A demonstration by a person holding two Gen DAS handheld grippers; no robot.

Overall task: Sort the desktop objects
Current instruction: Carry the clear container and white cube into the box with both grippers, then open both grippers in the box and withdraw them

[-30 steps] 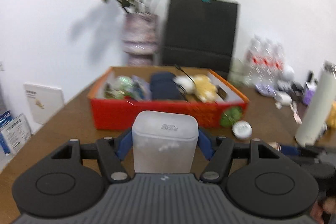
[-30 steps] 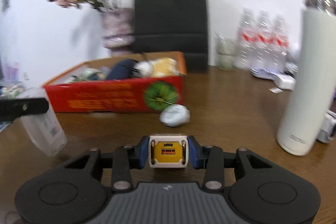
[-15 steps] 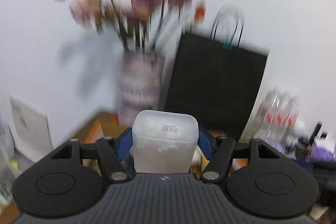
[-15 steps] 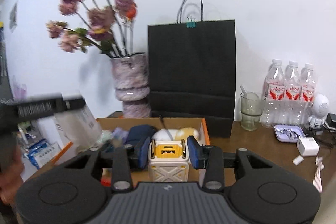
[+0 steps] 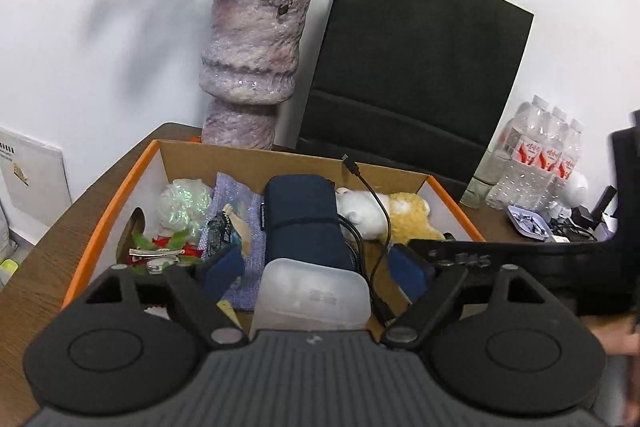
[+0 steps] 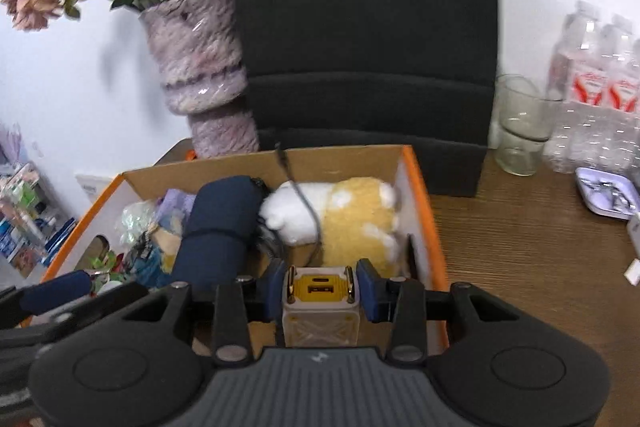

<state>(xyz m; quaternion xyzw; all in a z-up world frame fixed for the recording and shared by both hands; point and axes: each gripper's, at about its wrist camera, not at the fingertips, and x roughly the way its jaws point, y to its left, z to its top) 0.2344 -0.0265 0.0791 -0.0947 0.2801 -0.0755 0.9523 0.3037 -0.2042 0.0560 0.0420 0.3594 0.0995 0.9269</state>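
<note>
Frosted case (image 5: 312, 297) lies between spread left jaws over the box (image 5: 108, 203); right jaws pinch a yellow charger (image 6: 320, 301).

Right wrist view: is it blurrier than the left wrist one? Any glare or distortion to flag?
Right wrist view: motion smear on the vase and water bottles, while the charger up close is crisp. Left wrist view: sharp throughout; the fisheye bows the edges of the black bag, a soft flower shadow falls on the wall, and the corners vignette dark. No strong glare in either.
</note>
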